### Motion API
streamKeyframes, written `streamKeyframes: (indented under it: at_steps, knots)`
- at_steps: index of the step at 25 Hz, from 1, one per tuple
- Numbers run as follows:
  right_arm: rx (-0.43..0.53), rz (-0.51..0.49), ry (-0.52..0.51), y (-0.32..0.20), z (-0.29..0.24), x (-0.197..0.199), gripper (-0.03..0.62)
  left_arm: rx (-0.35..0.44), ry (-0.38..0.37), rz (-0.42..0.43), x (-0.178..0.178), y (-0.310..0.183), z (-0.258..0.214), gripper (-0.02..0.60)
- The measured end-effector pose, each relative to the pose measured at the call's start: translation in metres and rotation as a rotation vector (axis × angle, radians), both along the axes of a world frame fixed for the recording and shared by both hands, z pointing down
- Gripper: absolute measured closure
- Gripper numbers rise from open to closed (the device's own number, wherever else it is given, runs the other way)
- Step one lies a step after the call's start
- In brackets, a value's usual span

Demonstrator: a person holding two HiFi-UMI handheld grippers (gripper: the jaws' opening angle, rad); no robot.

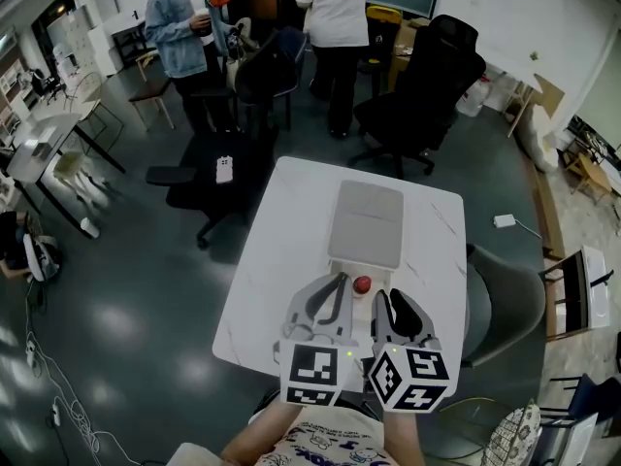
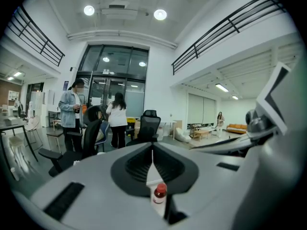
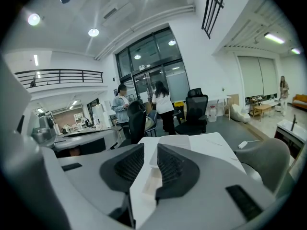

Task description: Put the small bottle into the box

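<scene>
Office hall with two people (image 1: 184, 27) standing among black swivel chairs (image 1: 422, 85), beyond a white desk (image 1: 257, 289). A flat grey box (image 1: 367, 223) lies on the desk. At the near edge, the left gripper (image 1: 338, 282) has its jaws closed together, empty. The right gripper (image 1: 388, 299) has its jaws drawn narrow, holding nothing. The small red-capped bottle (image 1: 362, 283) stands on the desk between them, just beside the box.

The white surface (image 1: 291, 260) carries a pale box (image 1: 369, 223) near its middle. A small red-capped bottle (image 1: 362, 284) stands just beside the box's near edge.
</scene>
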State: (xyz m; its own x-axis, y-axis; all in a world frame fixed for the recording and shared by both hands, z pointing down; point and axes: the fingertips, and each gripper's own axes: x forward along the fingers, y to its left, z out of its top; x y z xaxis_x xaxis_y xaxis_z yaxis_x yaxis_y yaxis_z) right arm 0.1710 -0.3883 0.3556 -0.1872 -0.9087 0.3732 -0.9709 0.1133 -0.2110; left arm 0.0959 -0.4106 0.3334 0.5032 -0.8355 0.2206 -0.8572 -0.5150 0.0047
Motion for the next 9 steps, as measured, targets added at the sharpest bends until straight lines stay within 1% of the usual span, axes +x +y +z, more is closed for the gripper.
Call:
streamKeyframes:
  at_steps: [9]
  knots:
    - [0.004, -0.002, 0.003, 0.0005, -0.0003, -0.0002, 0.500, 0.010, 0.003, 0.000, 0.0000, -0.0003, -0.0018, 0.561]
